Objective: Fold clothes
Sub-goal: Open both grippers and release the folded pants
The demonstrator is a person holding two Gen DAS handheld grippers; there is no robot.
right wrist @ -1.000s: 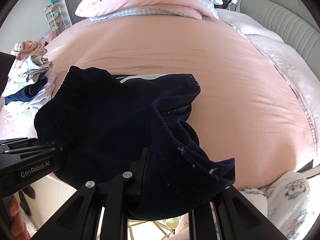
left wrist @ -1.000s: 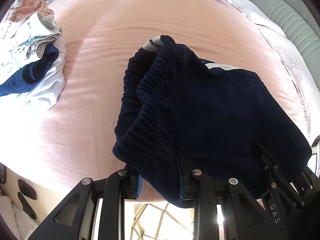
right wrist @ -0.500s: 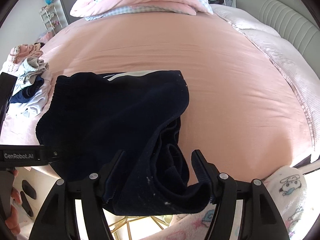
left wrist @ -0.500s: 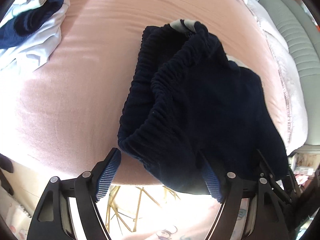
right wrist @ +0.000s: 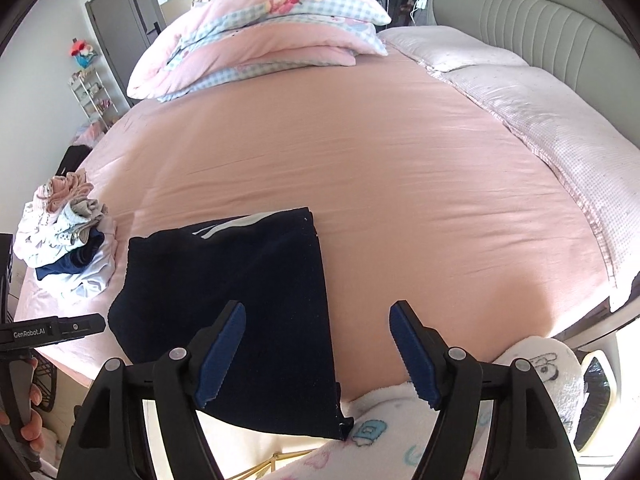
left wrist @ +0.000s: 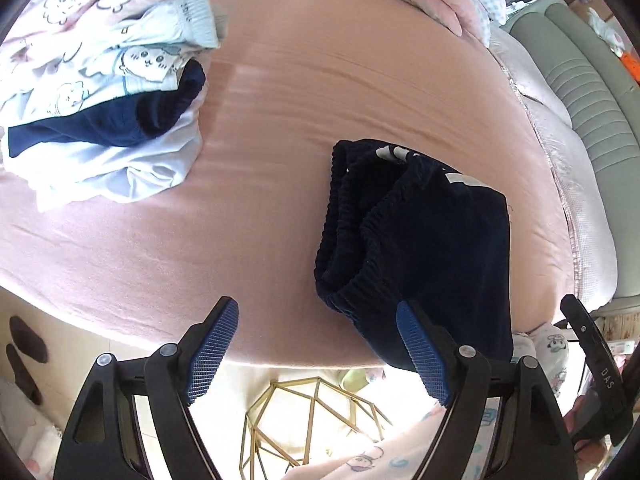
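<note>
Folded navy shorts (right wrist: 236,300) at bed's (right wrist: 400,184) near edge, overhanging. Wide bare sheet beyond. Clothes pile (left wrist: 108,92) left. Left gripper (left wrist: 316,344), right gripper (right wrist: 316,344): fingers released, opening, nothing pinched.

black two-finger grippers (left wrist: 316,344), ribbed blue pads (right wrist: 222,348), silver screws, cartoon-print fleece sleeve (right wrist: 548,364)

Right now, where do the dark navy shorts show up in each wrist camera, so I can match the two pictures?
Left wrist view: the navy shorts lie right of centre on the pink bedsheet, waistband facing left.
Right wrist view: the shorts sit lower left of centre, hanging over the near bed edge.
Shared landmark: the pile of clothes, to the left of the shorts in both views.
</note>
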